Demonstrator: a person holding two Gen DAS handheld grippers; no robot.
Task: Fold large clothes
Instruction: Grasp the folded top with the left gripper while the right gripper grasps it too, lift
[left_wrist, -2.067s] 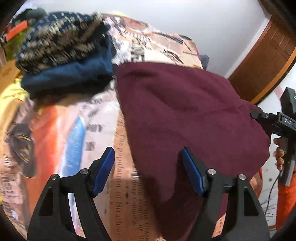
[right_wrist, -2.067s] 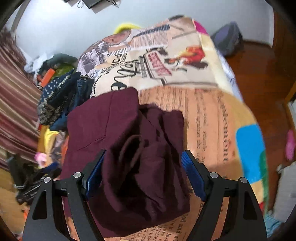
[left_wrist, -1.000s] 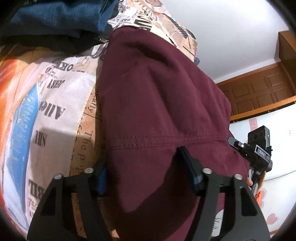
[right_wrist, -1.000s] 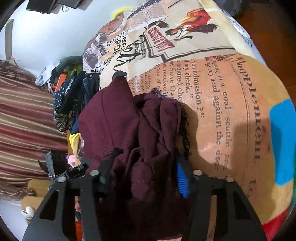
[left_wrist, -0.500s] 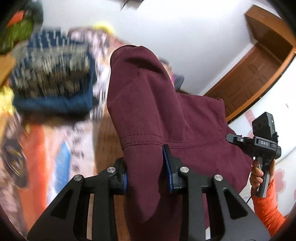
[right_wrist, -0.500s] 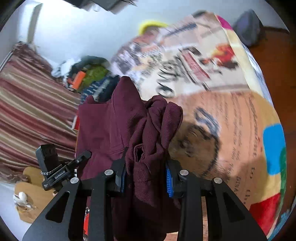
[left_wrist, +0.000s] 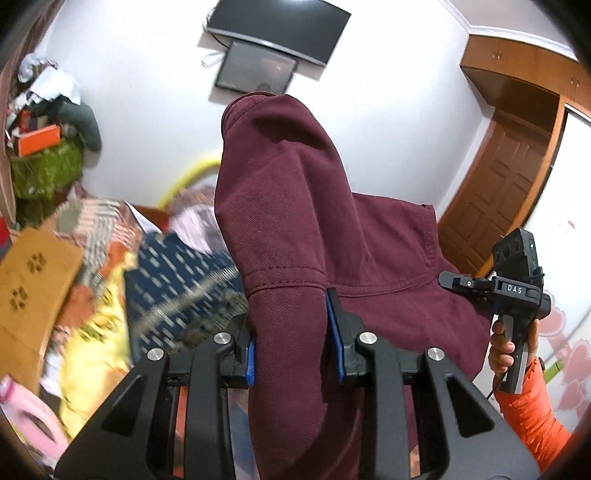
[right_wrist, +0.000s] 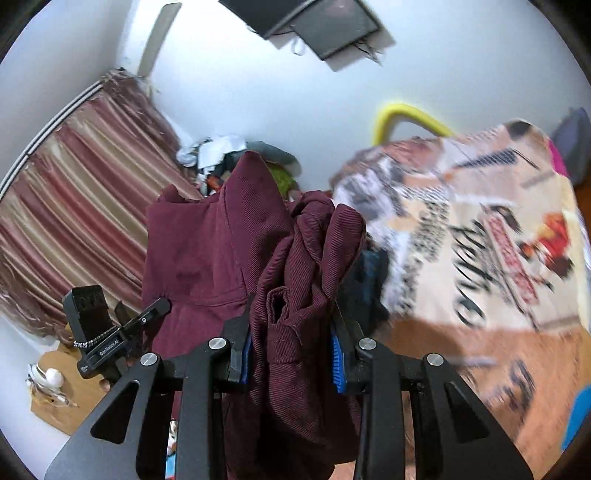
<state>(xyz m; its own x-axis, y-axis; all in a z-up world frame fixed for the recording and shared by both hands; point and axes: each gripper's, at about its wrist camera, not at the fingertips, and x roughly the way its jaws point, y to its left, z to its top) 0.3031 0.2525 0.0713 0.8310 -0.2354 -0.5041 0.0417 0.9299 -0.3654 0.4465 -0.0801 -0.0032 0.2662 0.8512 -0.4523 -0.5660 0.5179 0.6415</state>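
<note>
Bed (right_wrist: 480, 258) with printed cover sitting below both hand-held grippers. Left hand-held gripper (left_wrist: 293, 356) and right hand-held gripper (right_wrist: 291, 349) are each clamping the maroon garment (left_wrist: 295, 221) (thick, soft, floppy); it's bunching, so seamed edges look like the best holds.

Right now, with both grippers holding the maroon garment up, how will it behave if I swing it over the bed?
Probably floppy: the maroon garment droops over the left gripper in soft folds. Likely fairly heavy: its twill looks thick and bunches in the right gripper. Slipping seems unlikely, since both jaws pinch thick wads.

Even indoor light, motion-blurred bedding (right_wrist: 480, 258), dark fisheye corners.
</note>
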